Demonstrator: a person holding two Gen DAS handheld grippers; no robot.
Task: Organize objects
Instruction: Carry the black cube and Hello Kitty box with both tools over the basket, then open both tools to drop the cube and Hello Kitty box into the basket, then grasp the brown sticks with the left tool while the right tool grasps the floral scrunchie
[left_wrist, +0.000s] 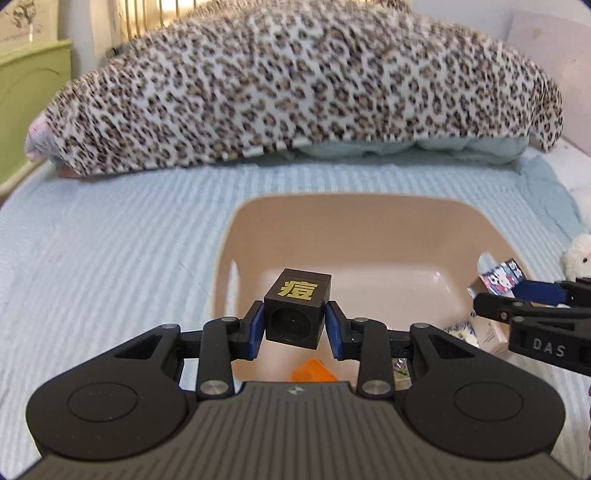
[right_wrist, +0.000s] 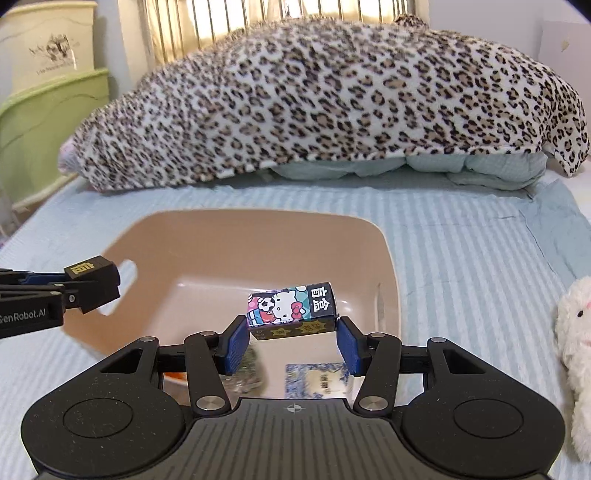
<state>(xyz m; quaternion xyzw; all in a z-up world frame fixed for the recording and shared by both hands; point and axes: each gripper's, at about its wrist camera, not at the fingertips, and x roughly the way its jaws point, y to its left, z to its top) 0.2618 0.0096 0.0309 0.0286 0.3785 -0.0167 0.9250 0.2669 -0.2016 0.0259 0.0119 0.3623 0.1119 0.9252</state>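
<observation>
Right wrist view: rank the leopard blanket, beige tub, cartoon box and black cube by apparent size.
1. leopard blanket
2. beige tub
3. cartoon box, nearer the camera
4. black cube, roughly alike, so unsure

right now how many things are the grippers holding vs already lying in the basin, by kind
Held boxes: 2, black cube box in left gripper, cartoon box in right gripper
Lying in beige basin: 3, orange item, blue patterned box, clear wrapper
Total: 5
</observation>
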